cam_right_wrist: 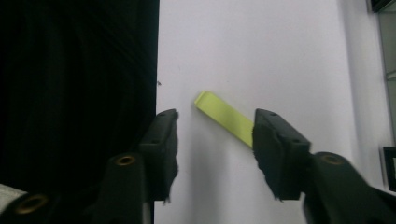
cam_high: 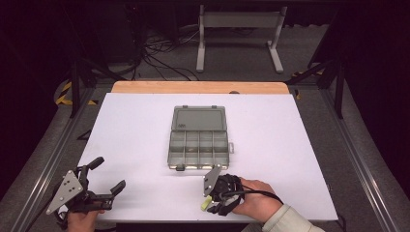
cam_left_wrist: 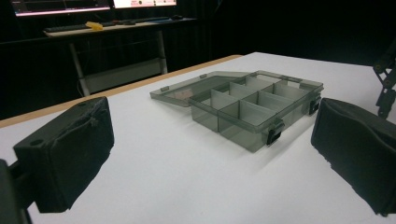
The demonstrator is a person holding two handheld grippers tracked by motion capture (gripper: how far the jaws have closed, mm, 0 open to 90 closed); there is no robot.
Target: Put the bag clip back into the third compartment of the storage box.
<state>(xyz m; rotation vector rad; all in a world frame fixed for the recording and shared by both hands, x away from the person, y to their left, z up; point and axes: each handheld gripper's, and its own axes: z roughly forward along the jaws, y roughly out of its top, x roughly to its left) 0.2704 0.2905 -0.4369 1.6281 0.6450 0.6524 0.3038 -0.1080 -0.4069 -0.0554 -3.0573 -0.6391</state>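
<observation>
At the lower middle of the high view, the right hand-held gripper (cam_high: 209, 203) straddles a yellow-green strip (cam_right_wrist: 225, 122) lying on the white bench (cam_high: 290, 145), jaws spread, not pinching it. The left hand-held gripper (cam_high: 107, 175), lower left, gapes wide, well apart from the open compartment box (cam_high: 199, 137).

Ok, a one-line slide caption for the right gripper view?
Right gripper straddling a yellow-green strip near the white table edge, jaws apart.
</observation>
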